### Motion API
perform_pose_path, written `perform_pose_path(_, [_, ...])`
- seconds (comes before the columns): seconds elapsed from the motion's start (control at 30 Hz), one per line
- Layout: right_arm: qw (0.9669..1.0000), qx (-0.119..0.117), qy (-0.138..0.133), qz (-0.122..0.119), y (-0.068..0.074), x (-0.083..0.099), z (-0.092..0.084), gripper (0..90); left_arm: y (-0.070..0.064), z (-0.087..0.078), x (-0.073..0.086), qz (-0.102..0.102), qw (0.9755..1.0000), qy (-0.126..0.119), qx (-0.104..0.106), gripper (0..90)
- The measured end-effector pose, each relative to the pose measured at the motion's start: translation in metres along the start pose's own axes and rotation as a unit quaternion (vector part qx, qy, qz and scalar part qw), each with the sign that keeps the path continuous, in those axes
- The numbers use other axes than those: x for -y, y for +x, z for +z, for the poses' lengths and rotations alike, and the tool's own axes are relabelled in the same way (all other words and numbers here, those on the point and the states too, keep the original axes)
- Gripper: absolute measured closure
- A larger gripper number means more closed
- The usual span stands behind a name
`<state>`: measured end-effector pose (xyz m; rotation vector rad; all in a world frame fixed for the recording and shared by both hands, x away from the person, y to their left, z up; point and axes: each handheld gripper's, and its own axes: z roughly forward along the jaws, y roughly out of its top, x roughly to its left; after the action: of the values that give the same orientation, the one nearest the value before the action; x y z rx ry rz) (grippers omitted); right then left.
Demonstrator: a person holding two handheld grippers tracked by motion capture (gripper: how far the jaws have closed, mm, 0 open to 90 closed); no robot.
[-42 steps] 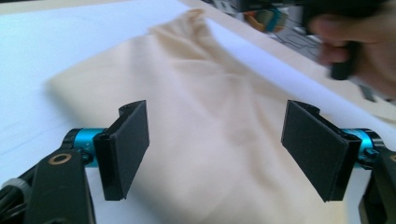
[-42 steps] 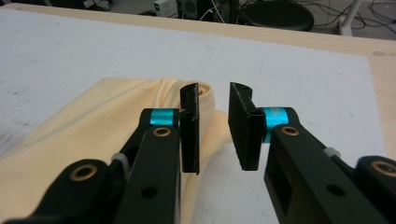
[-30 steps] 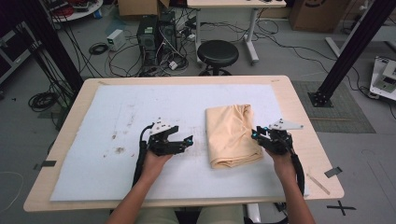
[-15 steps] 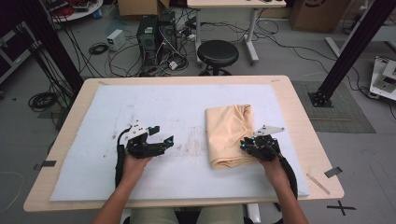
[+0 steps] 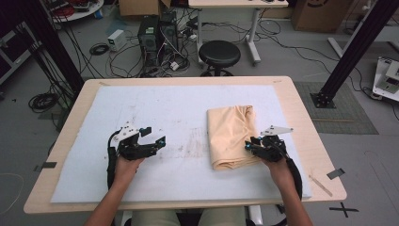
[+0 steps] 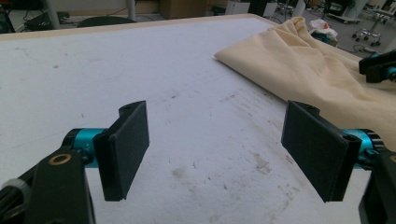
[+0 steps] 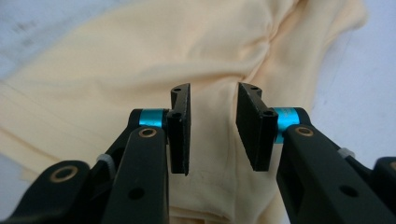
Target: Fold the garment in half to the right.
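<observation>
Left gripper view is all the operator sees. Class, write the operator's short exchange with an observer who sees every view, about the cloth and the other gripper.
Operator: Is the right gripper holding the cloth?
Observer: No. Its jaws have just been opening; they stand slightly apart over the cloth, with nothing pinched.
Operator: Where on the cloth is it?
Observer: At the near right edge, in the high view.
Operator: How does the cloth lie?
Observer: Folded into a rough rectangle on the white mat.

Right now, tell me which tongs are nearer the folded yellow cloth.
Right. The right tongs hang over the folded yellow cloth at its near right edge, jaws slightly apart with nothing pinched. The left tongs sit well off to its left, jaws wide over bare white mat.
</observation>
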<state>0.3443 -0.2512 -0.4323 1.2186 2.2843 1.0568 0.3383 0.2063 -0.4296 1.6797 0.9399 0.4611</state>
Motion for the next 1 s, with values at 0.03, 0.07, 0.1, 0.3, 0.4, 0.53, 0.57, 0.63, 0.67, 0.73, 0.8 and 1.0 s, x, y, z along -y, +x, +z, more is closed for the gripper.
perform_pose_path(0.03, [0.9999,0.001,0.013,-0.004,0.002,0.001,0.004,70.1,0.000,0.000,0.000,-0.004,1.0000,-0.001,-0.001,23.4])
perform_pose_path(0.07, [0.9998,0.006,0.017,-0.010,0.003,0.001,0.005,74.6,0.001,0.000,0.001,-0.004,1.0000,0.000,0.000,23.4])
perform_pose_path(0.1, [0.9997,0.009,0.018,-0.010,0.004,0.001,0.005,85.8,0.001,0.000,0.001,-0.003,1.0000,0.002,-0.001,23.4])
perform_pose_path(0.3, [0.9989,0.029,-0.032,-0.018,-0.002,0.002,-0.023,89.6,0.002,0.002,0.004,-0.006,0.9999,0.010,0.000,23.4])
perform_pose_path(0.4, [0.9975,0.064,-0.032,-0.007,-0.010,0.007,-0.036,89.6,0.002,0.001,0.004,-0.004,0.9999,0.012,0.001,23.4])
perform_pose_path(0.53, [0.9959,0.090,-0.006,0.005,-0.020,0.015,-0.042,89.5,0.002,0.002,0.005,-0.007,0.9999,0.010,0.000,23.4])
perform_pose_path(0.57, [0.9968,0.079,0.003,0.014,-0.022,0.017,-0.040,89.4,0.002,0.002,0.005,-0.007,0.9999,0.011,0.000,23.4])
perform_pose_path(0.63, [0.9978,0.062,0.009,0.021,-0.022,0.018,-0.036,85.2,0.002,0.003,0.005,-0.007,0.9999,0.012,-0.001,23.4])
perform_pose_path(0.67, [0.9983,0.054,0.003,0.021,-0.023,0.016,-0.034,79.5,0.002,0.003,0.005,-0.008,0.9999,0.011,-0.001,23.4])
perform_pose_path(0.73, [0.9980,0.049,-0.017,0.037,-0.023,0.008,-0.034,71.3,0.003,0.002,0.005,-0.008,0.9999,0.012,-0.001,23.4])
perform_pose_path(0.8, [0.9970,0.050,-0.042,0.041,-0.024,-0.005,-0.033,67.4,0.003,0.003,0.005,-0.009,0.9999,0.012,-0.001,23.4])
perform_pose_path(1.0, [0.9940,0.084,-0.051,0.047,-0.031,-0.057,0.003,61.2,0.004,0.003,0.005,-0.011,0.9999,0.013,0.000,23.4])
